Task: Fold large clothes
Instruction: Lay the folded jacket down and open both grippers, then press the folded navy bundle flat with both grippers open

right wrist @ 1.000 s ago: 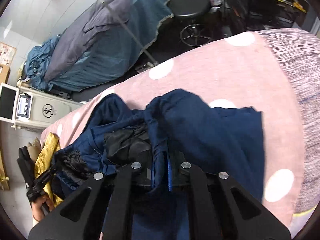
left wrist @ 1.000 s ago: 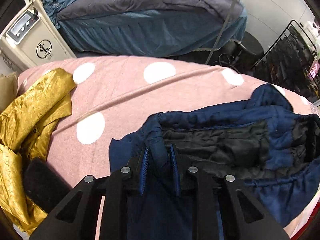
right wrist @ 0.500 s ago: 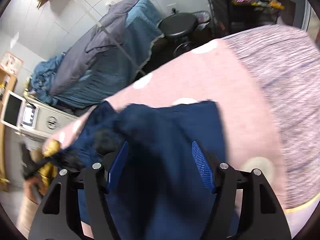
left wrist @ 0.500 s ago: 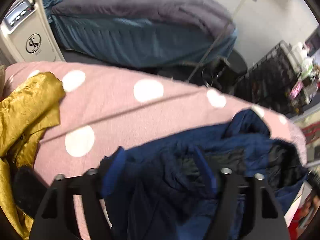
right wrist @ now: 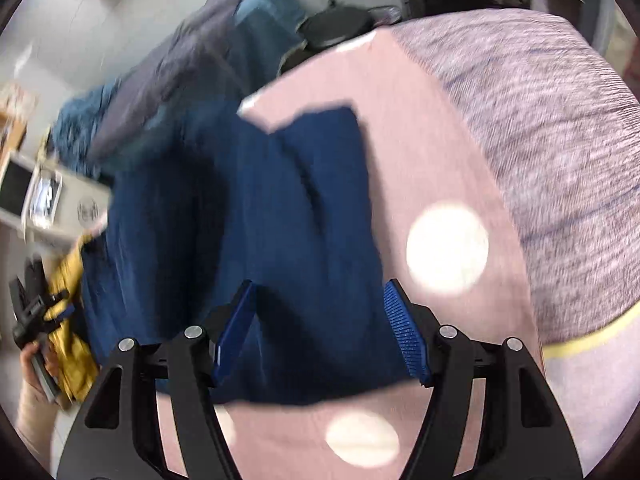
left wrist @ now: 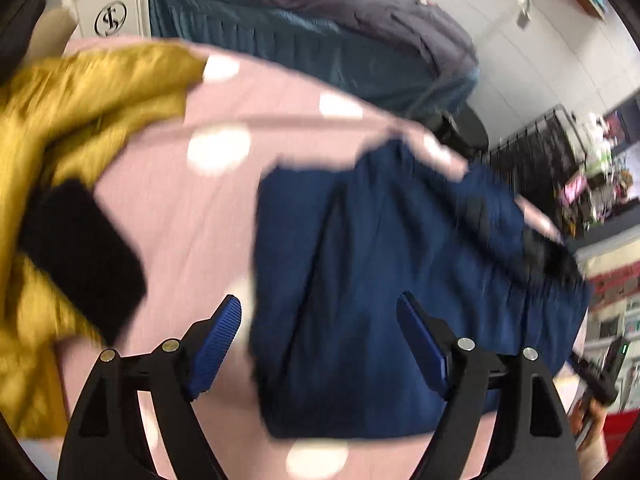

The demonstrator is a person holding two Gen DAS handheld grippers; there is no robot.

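A folded navy blue garment [left wrist: 392,272] lies on the pink polka-dot bedspread [left wrist: 192,216]; it also shows in the right wrist view [right wrist: 272,232]. My left gripper [left wrist: 320,332] is open and empty, held above the garment's near left edge. My right gripper [right wrist: 320,320] is open and empty above the garment's near right edge. Both views are blurred by motion.
A gold garment [left wrist: 80,112] with a black collar [left wrist: 80,256] lies at the left of the bed, seen too in the right wrist view [right wrist: 68,312]. A second bed with grey-blue covers [left wrist: 320,36], a white machine [left wrist: 108,4], a black stool [right wrist: 340,28] and racks [left wrist: 540,148] stand beyond.
Both grippers opened and let go of the navy garment, then pulled back toward me. The garment now lies folded flat with its dark lining mostly covered.
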